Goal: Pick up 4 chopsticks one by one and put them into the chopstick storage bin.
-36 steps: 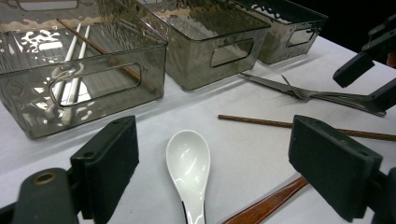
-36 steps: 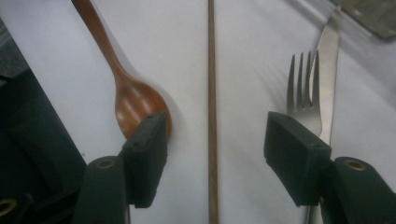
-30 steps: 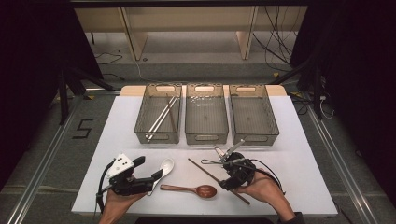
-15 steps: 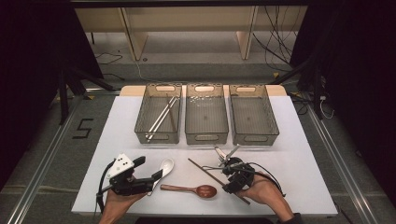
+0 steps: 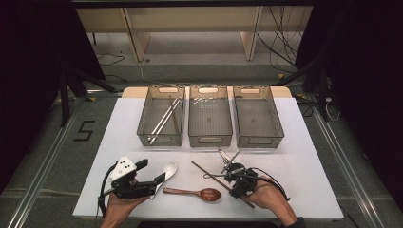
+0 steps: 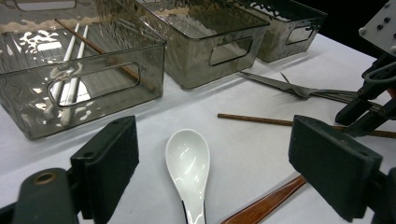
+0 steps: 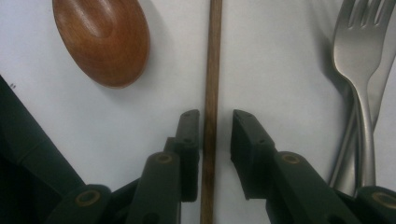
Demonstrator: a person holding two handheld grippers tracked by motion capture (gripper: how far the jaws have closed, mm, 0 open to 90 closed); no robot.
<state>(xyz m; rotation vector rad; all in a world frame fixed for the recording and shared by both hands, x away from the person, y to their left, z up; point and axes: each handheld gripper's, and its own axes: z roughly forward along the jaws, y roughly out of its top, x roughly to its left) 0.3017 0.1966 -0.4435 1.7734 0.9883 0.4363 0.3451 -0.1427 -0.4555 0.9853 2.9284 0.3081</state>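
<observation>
White table, right tool closing around chopstick

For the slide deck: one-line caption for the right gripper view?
Right gripper jaws closing around a wooden chopstick, gap still visible; wooden spoon and fork flank it.

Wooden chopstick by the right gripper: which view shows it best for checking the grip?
The right gripper view: the wooden chopstick runs straight between the right gripper's closing jaws, one pad alongside, a gap at the other. The high view shows it small; the left gripper view shows part.
</observation>
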